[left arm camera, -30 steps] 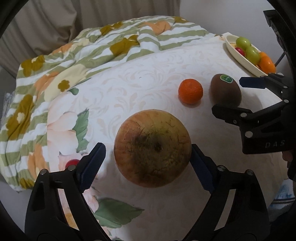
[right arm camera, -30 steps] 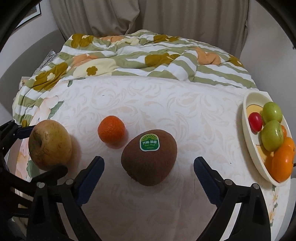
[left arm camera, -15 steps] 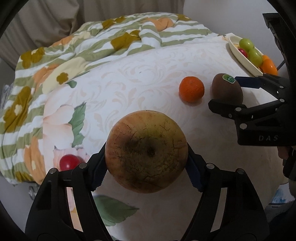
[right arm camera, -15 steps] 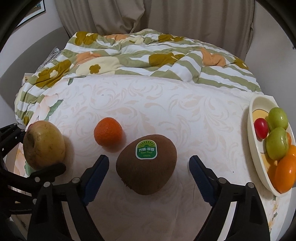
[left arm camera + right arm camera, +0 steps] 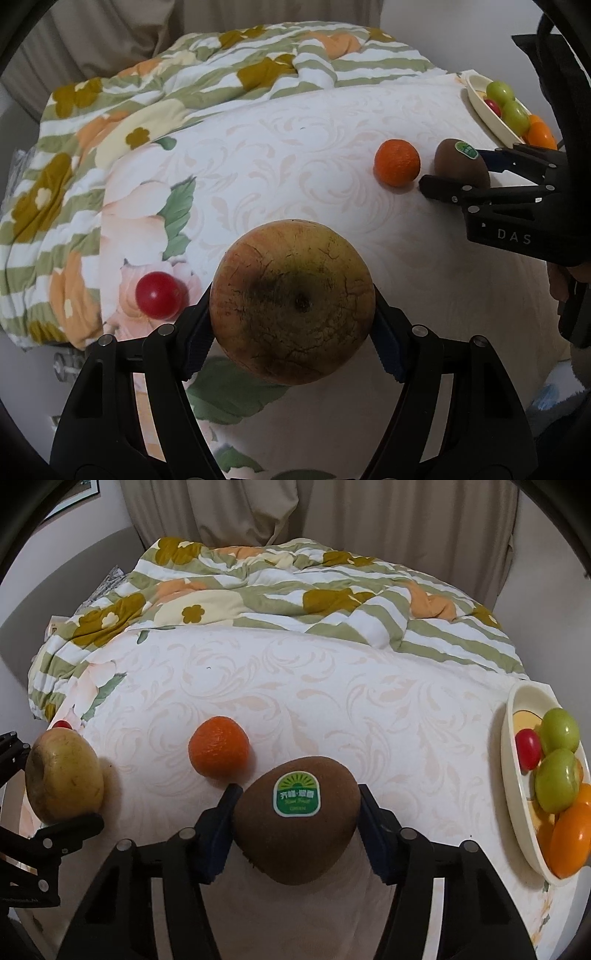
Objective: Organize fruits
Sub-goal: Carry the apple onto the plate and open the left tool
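My left hand-held gripper (image 5: 293, 315) is clamped on the big yellow-brown apple (image 5: 291, 301), both blue pads pressed against its sides, the jaws standing wide because the fruit is wide. My right hand-held gripper (image 5: 295, 814) has just been closing, and its pads now sit against the 2 sides of the kiwi (image 5: 297, 818), label up, low on the near part of the bed (image 5: 332, 686). The next step, as I judge it, is to lift both fruits and carry them to the plate (image 5: 515, 786) at the right edge. The apple is heavy and round, so I should keep the pads at its widest line and raise it straight before swinging right. The kiwi is softer, so I want just enough squeeze to hold it without bruising. The orange (image 5: 218, 746) lies just beside the right gripper's left finger, close enough to be nudged as I lift. A red cherry tomato (image 5: 158, 294) lies on the bed just left of my left gripper and still needs collecting. The plate already holds 2 green fruits (image 5: 557, 755), 1 small red one (image 5: 528, 747) and orange ones (image 5: 570, 838) at its near end, so free room is mostly at its far end, and the apple may crowd it.
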Demonstrator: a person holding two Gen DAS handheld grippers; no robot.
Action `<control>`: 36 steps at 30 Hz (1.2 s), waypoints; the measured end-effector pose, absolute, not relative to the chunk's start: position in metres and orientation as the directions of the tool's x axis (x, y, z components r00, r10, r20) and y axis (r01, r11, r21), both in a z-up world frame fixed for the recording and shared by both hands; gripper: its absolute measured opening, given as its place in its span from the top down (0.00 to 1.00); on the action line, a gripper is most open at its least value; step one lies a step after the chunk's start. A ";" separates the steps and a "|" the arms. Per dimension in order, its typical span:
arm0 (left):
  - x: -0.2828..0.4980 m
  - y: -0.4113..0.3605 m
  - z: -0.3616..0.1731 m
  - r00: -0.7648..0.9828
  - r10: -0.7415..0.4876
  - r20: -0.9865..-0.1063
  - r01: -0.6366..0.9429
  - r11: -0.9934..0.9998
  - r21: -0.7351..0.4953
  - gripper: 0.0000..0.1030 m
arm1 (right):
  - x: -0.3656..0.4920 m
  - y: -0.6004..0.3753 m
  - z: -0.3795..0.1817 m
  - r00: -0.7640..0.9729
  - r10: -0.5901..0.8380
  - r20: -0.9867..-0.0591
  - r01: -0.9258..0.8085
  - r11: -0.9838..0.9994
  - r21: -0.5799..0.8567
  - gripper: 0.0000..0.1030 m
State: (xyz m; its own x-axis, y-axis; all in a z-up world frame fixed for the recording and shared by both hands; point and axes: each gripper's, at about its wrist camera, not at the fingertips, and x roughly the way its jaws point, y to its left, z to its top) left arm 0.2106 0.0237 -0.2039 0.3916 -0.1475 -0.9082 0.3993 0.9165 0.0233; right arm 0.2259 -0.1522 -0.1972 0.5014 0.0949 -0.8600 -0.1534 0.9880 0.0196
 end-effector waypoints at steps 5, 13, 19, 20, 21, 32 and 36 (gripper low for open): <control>0.206 0.030 -0.191 0.406 -0.161 -0.900 0.394 0.919 0.013 0.22 | 0.219 -0.148 -0.185 0.511 0.096 -0.854 -0.149 0.989 0.022 0.45; 0.199 0.039 -0.160 0.447 -0.185 -0.875 0.399 0.917 0.010 0.22 | 0.201 -0.146 -0.154 0.540 0.096 -0.836 -0.116 0.993 0.039 0.45; 0.200 0.035 -0.130 0.482 -0.231 -0.845 0.434 0.901 0.002 0.22 | 0.185 -0.149 -0.125 0.562 0.083 -0.823 -0.062 0.996 0.059 0.45; 0.201 0.033 -0.124 0.490 -0.243 -0.837 0.443 0.897 -0.001 0.22 | 0.183 -0.151 -0.121 0.563 0.080 -0.822 -0.053 0.997 0.061 0.45; 0.202 0.030 -0.118 0.494 -0.253 -0.832 0.450 0.893 -0.004 0.22 | 0.181 -0.153 -0.116 0.565 0.076 -0.821 -0.041 0.997 0.063 0.45; 0.217 -0.034 -0.072 0.548 -0.283 -0.787 0.466 0.885 0.006 0.22 | 0.168 -0.227 -0.073 0.615 0.060 -0.786 0.036 0.994 0.104 0.45; 0.221 -0.073 -0.063 0.570 -0.273 -0.775 0.428 0.904 -0.003 0.22 | 0.171 -0.271 -0.063 0.623 0.070 -0.779 0.014 0.995 0.100 0.45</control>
